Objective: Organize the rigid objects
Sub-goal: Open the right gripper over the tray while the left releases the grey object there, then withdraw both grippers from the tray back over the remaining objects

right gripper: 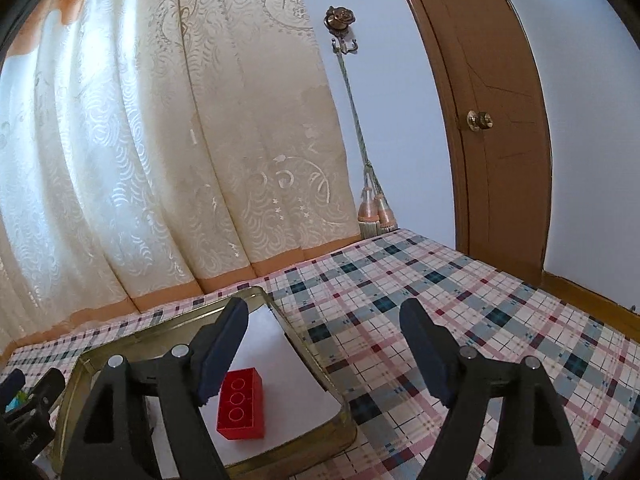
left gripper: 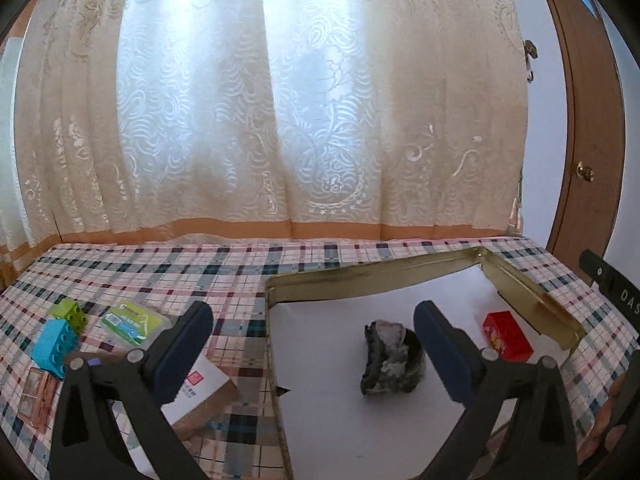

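So both grippers are just hanging over the checked tablecloth (left gripper: 240, 272) with nothing in them. The left gripper (left gripper: 314, 354) has its fingers spread wide apart, hovering at the near-left edge of the gold metal tray (left gripper: 360, 276), one finger outside over the cloth and the other over the tray's white liner. Sitting on that liner between the fingers is a lumpy dark grey rock-looking thing (left gripper: 390, 358), with a red building brick (left gripper: 506, 334) further right, near the tray's right wall.

Outside the tray on the left there's a cyan brick (left gripper: 54, 346) touching a lime-green brick (left gripper: 70, 312), a green packet (left gripper: 134, 322) just beside them, and a brown-and-white box (left gripper: 200, 394) partly under the left finger.

The right gripper (right gripper: 324, 350) is gaping open too, empty, over the tray's right edge, with the red brick studs-up just below its left finger.
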Available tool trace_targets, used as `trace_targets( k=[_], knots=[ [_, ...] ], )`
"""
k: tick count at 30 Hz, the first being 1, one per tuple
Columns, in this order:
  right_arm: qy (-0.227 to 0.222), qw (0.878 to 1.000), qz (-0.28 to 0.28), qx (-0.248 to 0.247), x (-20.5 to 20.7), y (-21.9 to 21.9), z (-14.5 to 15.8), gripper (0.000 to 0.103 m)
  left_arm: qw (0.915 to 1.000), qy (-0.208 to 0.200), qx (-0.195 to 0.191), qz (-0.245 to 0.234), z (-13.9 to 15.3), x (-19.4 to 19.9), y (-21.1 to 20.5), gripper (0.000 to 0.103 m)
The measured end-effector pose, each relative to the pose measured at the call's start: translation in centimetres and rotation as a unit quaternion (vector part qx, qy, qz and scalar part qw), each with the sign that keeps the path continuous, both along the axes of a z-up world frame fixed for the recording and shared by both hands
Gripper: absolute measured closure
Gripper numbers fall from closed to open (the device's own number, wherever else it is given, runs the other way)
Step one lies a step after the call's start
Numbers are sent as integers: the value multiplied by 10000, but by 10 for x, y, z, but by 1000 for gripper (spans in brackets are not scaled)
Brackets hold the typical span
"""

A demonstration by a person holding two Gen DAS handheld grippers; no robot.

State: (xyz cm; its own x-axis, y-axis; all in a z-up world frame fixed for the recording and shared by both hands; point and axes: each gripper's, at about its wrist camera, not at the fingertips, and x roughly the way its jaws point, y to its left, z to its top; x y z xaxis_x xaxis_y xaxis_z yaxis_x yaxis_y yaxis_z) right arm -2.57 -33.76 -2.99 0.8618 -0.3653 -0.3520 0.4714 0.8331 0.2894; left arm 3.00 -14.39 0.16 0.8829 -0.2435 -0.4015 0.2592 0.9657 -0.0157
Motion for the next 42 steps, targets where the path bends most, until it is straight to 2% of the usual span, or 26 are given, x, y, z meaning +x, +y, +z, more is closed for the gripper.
trace_targets(
  k=[4,14,20,27,30,36,42],
  knots=[
    [-157,9999,-2,7,-5,3,1,23,9999,-86,64,-24,-2,-8,5,2],
    [-171,9997,36,-169,-9,25,3,23,9999,-44,64,114,-6,-14,25,2],
    [-65,9991,35,-420,-10,41,4,23,9999,9,-102,113,-7,-17,42,2],
    [-10,9982,223,-560,-13,63,4,23,9998,3,-54,174,-7,-21,56,2],
    [-9,9984,283,-481,-16,71,4,23,9998,20,-77,173,-8,-23,62,2],
    [-20,9989,447,146,-21,86,-2,23,9998,22,-144,143,-8,-28,78,1],
    [-73,9979,641,-67,-22,117,3,23,9995,-1,-118,300,-8,-31,99,1]
  ],
)
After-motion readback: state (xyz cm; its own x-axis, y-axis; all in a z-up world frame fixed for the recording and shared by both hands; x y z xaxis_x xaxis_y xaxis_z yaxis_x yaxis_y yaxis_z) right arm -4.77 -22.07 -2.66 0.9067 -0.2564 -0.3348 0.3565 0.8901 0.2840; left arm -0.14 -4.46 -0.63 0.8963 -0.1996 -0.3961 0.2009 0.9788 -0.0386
